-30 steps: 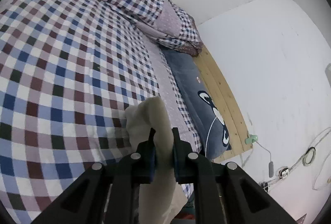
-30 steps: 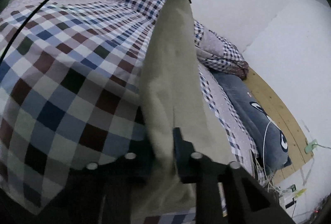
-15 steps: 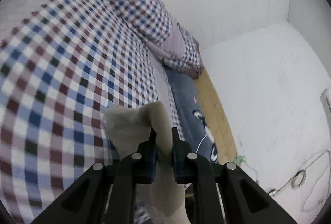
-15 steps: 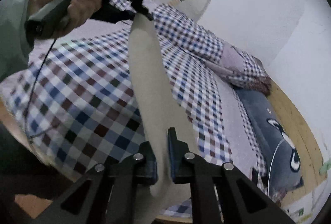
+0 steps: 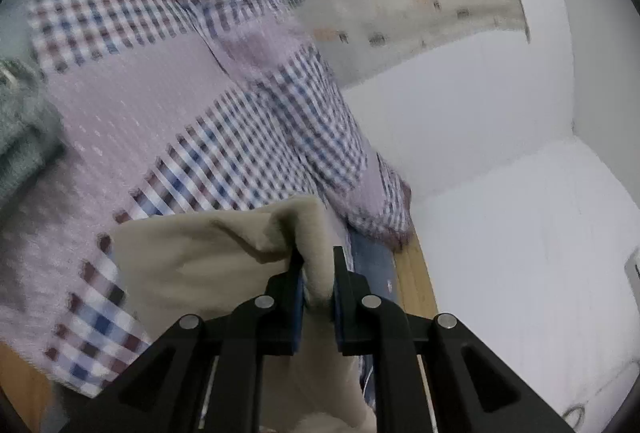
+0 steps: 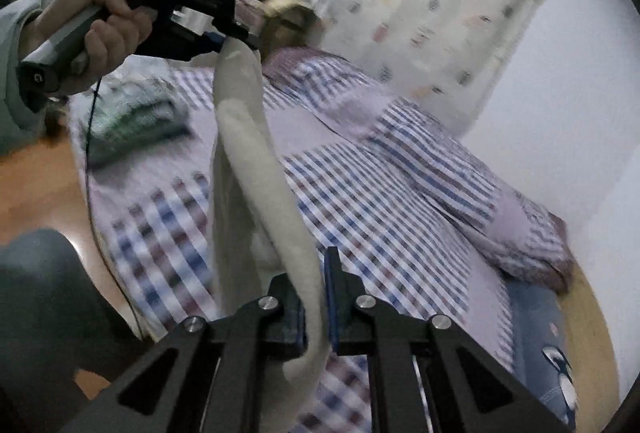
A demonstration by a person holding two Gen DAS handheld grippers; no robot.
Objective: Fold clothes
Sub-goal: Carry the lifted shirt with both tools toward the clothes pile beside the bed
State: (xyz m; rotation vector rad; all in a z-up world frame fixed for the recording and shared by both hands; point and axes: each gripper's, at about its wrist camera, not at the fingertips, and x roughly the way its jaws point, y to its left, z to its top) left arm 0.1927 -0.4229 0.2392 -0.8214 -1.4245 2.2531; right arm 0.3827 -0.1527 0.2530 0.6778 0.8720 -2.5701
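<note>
Cream garment [image 6: 256,169]: pale beige, soft-looking cloth, matte, no print or seam visible. Held in the air above the bed [image 6: 400,201], stretched between the two grippers as a long band.

Right wrist view: the band runs from the right gripper [image 6: 316,297] at the bottom of the frame up to the left gripper [image 6: 240,39] at upper left. It is rolled or doubled lengthwise, with a rounded outer edge and a shadowed inner fold. Right gripper's jaws are closed narrow on the cloth, fabric filling the gap between the blue pads; a loose end hangs below them. Left gripper is gripped by a hand [image 6: 96,29] with a pale sleeve; its tips pinch the top end of the band.

Left wrist view: the left gripper [image 5: 316,273] clamps a bunched fold of the same garment [image 5: 208,257], jaws narrow with cloth between. From the pinch the fabric spreads out leftward as a broad, slack sheet with a few soft creases, and more hangs down below the fingers.

Bed cover is checked in blue, maroon and white with plain lilac panels; motion blur softens it. A folded green-grey knit pile [image 6: 140,117] lies on the far left part of the bed. A patterned curtain [image 6: 448,17] hangs behind, against white walls.
</note>
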